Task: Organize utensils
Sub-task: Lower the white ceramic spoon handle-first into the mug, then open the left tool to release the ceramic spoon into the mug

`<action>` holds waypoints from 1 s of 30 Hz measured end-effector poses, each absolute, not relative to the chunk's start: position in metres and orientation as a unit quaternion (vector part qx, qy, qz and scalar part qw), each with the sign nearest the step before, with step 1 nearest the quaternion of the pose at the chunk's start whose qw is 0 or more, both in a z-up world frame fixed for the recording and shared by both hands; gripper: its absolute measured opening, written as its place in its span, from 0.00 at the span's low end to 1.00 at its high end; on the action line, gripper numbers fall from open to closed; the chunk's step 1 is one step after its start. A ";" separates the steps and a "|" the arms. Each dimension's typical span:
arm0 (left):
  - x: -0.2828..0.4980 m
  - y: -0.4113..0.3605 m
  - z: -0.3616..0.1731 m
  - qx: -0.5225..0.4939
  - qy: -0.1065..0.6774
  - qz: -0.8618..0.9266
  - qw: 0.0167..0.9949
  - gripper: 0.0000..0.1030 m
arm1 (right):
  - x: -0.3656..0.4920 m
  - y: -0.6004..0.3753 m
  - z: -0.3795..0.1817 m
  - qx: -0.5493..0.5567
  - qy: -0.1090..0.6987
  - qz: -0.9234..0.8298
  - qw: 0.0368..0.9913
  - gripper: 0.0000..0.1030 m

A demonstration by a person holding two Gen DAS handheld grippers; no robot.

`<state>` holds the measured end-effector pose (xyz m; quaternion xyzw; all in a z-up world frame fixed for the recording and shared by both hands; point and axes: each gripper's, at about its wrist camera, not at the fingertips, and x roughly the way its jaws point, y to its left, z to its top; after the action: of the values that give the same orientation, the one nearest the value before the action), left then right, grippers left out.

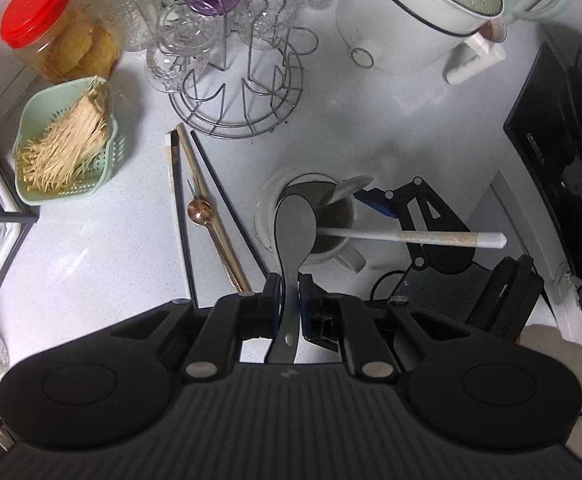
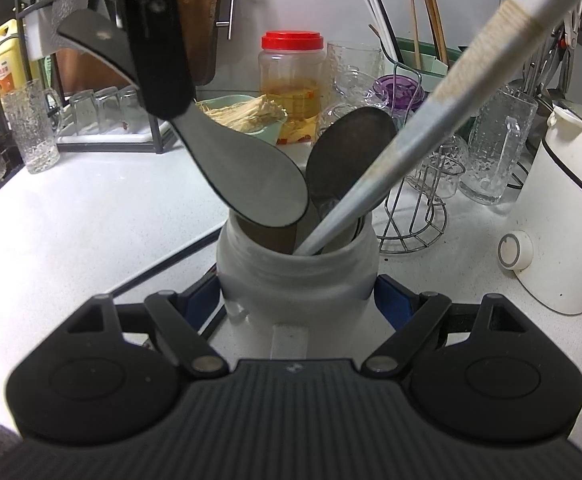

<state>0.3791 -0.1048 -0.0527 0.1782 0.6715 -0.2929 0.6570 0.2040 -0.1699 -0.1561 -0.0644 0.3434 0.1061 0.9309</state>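
Lower centre of the right wrist view, the right gripper [image 2: 297, 292] clamps the white jar [image 2: 297, 276] steady. The left gripper [image 1: 289, 300], jaws closed on the grey rice paddle [image 1: 295, 224], should lower it blade-first beside the brown spoon [image 2: 347, 156] and white-handled tool [image 2: 431, 120] already inside. Chopsticks [image 1: 195, 184] lie left of centre on the counter [image 1: 91, 248].

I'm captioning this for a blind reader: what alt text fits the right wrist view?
The right gripper clamps a white ceramic jar on a white countertop, while the left gripper lowers a grey flat rice paddle into it, beside a dark spoon and a long white handle. Glasses and a red-lidded plastic jar stand behind.
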 end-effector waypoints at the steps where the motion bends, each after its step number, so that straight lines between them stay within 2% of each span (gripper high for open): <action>1: 0.381 -0.108 -0.054 0.179 0.676 -0.290 0.654 0.11 | 0.204 -0.170 -0.156 -0.064 0.343 0.107 0.931 0.84; 16: 0.411 -0.147 -0.072 0.230 0.730 -0.252 0.593 0.06 | 0.206 -0.169 -0.157 -0.058 0.343 0.107 0.932 0.84; 30: 0.424 -0.179 -0.073 0.259 0.711 -0.276 0.592 0.07 | 0.205 -0.168 -0.157 -0.055 0.340 0.101 0.933 0.84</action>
<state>0.4242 -0.1794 -0.0728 0.2585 0.7114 -0.2759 0.5924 0.2051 -0.1677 -0.1570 -0.0553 0.3403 0.1006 0.9333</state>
